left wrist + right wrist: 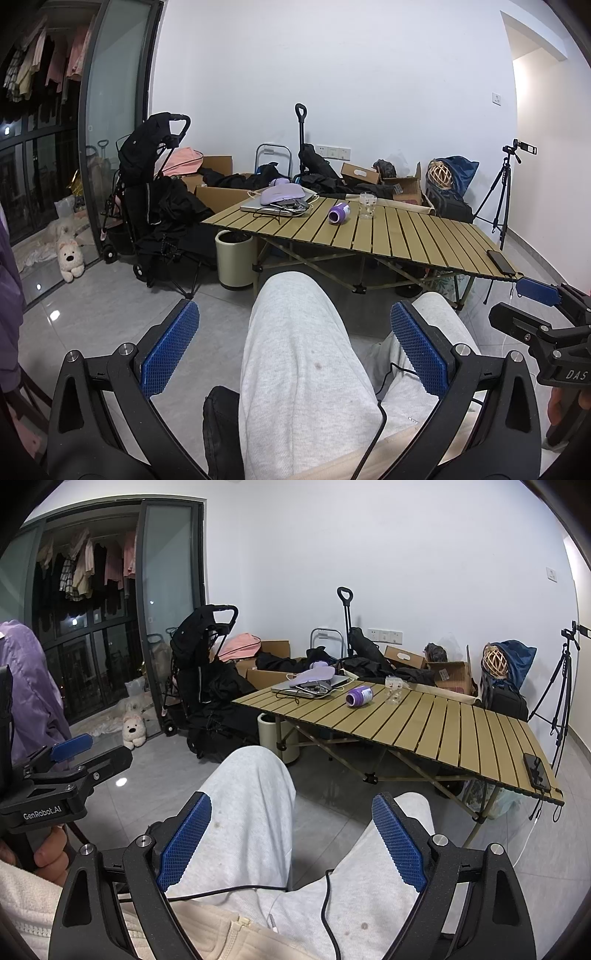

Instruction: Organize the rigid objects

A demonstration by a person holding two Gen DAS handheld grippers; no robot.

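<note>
A purple bottle (340,213) lies on its side on the slatted folding table (424,236), beside an upright clear glass (367,205). Both show in the right wrist view, bottle (359,695), glass (393,689). A laptop with a lilac pouch on it (281,201) sits at the table's far left end. A black phone (500,261) lies on the near right corner. My left gripper (295,343) is open and empty above the person's grey-trousered knee, well short of the table. My right gripper (291,834) is open and empty over the lap.
A pale round bin (234,258) stands under the table's left end. A black stroller (155,192), cardboard boxes (218,184) and dark bags line the back wall. A tripod (502,195) stands at the right. A plush dog (71,258) sits on the floor by the glass door.
</note>
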